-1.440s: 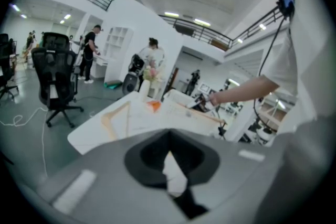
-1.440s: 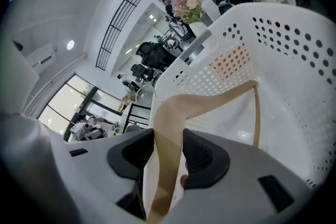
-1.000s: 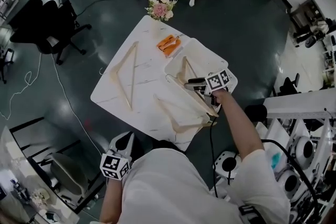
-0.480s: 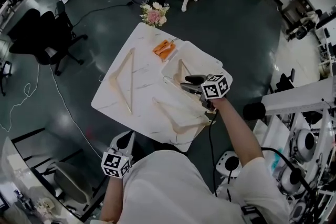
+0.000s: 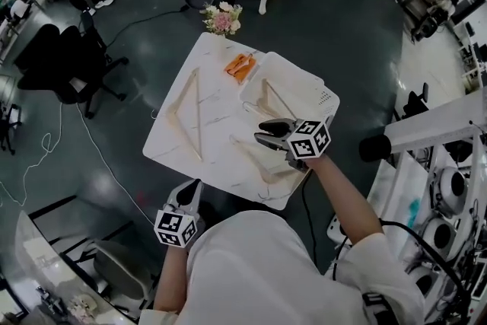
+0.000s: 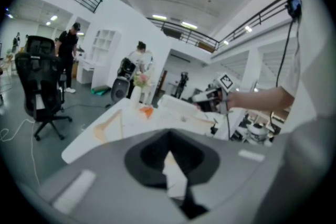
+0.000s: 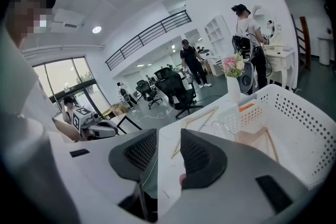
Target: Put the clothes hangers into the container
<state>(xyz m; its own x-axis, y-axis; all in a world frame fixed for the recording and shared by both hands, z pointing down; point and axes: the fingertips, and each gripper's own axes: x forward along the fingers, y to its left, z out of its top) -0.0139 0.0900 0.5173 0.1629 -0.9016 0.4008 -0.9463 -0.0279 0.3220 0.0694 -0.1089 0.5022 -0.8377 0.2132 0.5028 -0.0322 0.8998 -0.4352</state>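
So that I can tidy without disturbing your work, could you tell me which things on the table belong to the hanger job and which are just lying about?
For the job:
left hanger
front hanger
hanger in the basket
white basket

Lying about:
orange item
vase of flowers

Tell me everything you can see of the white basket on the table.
The basket is white and looks like plastic, rectangular with rounded corners. Its walls are pierced with rows of small holes and its top is open. It stands upright on the white table, toward the right side in the head view. One wooden hanger lies inside on its floor.
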